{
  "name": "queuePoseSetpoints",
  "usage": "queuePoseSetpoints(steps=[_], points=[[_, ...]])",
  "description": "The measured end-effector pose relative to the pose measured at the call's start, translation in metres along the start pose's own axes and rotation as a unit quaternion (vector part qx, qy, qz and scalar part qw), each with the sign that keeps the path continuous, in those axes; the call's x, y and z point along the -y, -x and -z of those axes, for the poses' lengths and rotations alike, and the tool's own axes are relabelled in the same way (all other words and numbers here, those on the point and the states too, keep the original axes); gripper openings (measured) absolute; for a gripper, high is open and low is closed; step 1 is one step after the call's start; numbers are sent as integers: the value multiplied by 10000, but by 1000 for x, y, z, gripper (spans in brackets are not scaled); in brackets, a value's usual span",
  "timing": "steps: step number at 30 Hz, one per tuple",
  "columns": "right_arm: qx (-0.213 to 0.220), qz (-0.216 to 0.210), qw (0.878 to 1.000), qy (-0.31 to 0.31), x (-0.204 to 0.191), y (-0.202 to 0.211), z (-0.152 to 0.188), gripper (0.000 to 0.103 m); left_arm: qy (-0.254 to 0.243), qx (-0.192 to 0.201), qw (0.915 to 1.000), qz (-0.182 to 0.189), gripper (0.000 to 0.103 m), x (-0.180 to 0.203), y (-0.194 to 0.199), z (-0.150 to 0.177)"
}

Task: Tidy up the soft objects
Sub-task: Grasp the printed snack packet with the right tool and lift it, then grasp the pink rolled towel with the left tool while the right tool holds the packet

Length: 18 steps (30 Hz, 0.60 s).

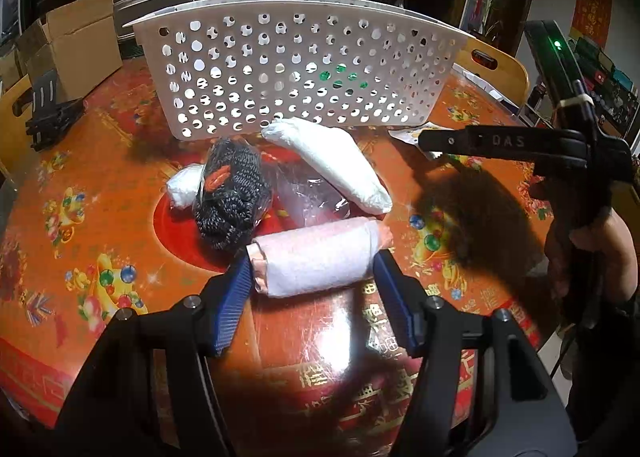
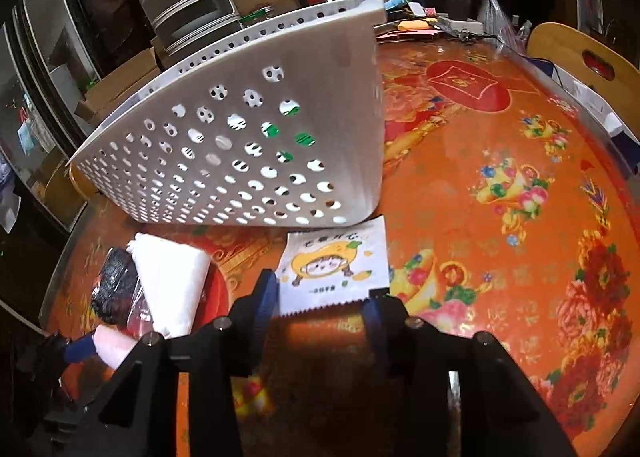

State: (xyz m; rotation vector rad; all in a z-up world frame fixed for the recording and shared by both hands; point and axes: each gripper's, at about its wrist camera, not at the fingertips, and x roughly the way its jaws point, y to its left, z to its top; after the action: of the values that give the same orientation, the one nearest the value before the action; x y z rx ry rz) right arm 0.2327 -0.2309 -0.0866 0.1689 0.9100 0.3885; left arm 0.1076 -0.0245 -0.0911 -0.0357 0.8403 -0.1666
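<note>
Left gripper (image 1: 312,277): my jaws bracket the pink-and-white rolled cloth (image 1: 316,261), low centre of the left wrist view. The blue pads sit at both ends of the roll and appear to press on it; I read this as a grasp, though the roll still lies on the table (image 1: 100,185).

Right gripper (image 2: 320,301): jaws parted, the flat cartoon-printed packet (image 2: 334,265) lying between the tips at centre frame. The pads do not look to be pinching it. Released, as I judge it.

Basket (image 1: 296,65): white, perforated, standing across the upper middle of the left view. Through the holes I see only hints of green; whether that is inside the basket or clutter behind it I cannot tell from either view.

Left outside the basket, all in front of its near wall:
- long white roll (image 1: 332,165), centre, just below the basket
- dark knitted bundle (image 1: 230,193), left of centre
- small white bundle (image 1: 184,187), touching the knit's left side
- crumpled clear plastic wrap (image 1: 312,197), between the white roll and my pink roll
- the pink roll and the packet

Judgement: early stage. At least five soft items wait on the table; nothing confirmed stowed. Lifting the pink roll over the basket rim looks the likely step in hand.
</note>
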Motion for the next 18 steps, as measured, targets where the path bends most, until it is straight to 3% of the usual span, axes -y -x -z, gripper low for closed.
queuePoseSetpoints(steps=[3, 6, 8, 10, 12, 18], points=[[-24, -59, 10000, 35, -3, -3, 0, 18, 5, 1, 10000, 10, 60, 0, -1, 0], [86, 30, 9997, 217, -10, 0, 3, 9, 38, 35, 10000, 37, 59, -2, 0, 0], [209, 26, 9994, 283, -14, 6, 6, 6, 49, 101, 9999, 8, 57, -2, 2, 2], [342, 125, 9986, 386, -18, 12, 7, 4, 115, 247, 9996, 27, 39, -5, 8, 2], [428, 170, 9979, 457, -21, 18, 9, 4, 169, 340, 9992, 105, 30, -9, 14, 0], [555, 225, 9962, 631, -35, 29, 13, 3, 89, 351, 9993, 46, 27, -9, 16, 3]])
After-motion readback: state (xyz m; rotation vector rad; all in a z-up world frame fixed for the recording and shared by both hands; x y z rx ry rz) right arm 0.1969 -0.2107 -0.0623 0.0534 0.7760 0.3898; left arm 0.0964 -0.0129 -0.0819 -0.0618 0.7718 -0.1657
